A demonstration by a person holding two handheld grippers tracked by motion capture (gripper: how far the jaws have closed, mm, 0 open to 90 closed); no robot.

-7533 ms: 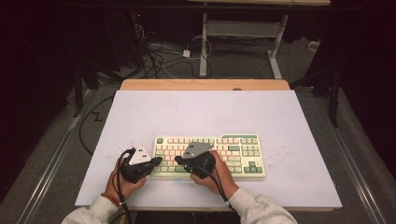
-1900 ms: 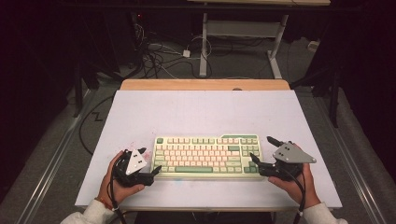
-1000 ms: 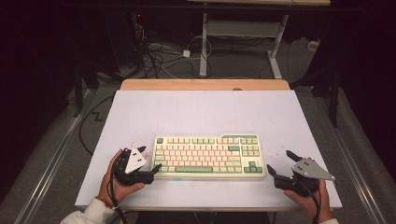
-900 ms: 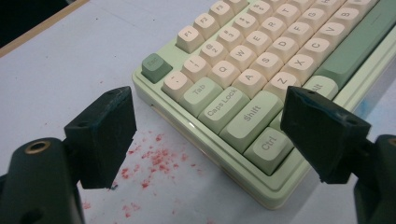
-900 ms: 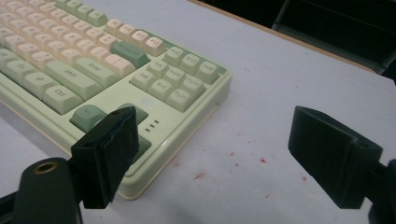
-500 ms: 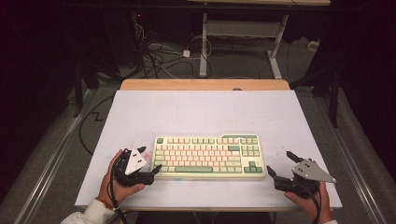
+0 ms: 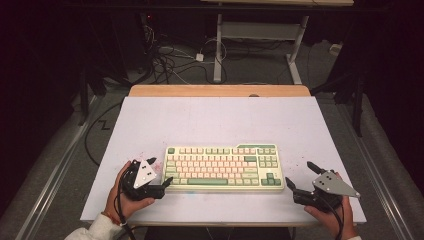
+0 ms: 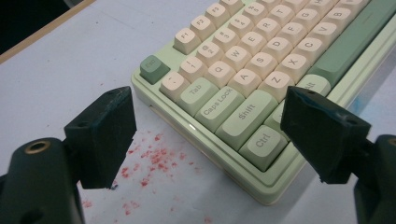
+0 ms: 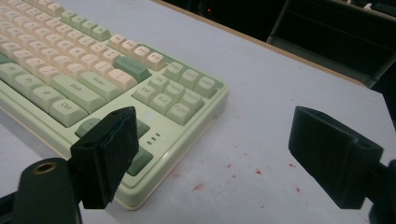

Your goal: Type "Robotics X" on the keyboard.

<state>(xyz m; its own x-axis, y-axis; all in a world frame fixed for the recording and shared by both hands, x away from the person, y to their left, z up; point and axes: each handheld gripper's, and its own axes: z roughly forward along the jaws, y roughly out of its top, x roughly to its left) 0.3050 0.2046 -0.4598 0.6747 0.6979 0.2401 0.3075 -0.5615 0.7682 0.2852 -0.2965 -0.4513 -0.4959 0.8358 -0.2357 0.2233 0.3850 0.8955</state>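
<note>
The white counter (image 7: 220, 120) carries one keyboard (image 7: 223, 167), green and cream, which lies in the near half with its long axis running from left to right, parallel to the near edge. The two claws sit at its two short ends, so the coming move probably depends on this line: each claw faces inward along the long axis, toward the other. The left claw (image 7: 167, 181) is the nearer one; its jaws are spread and empty, and in the left gripper view the near left corner of the keyboard, with the Ctrl key (image 8: 258, 143), lies between them, the right jaw over the front edge. I cannot tell if it touches. The right claw (image 7: 301, 174) is also spread and empty, and it stands a little apart from the right end; in the right gripper view the keyboard corner is beside the left jaw, while the right jaw is over bare counter with small red specks (image 9: 257, 171). I judge the right claw has more way to close in.
</note>
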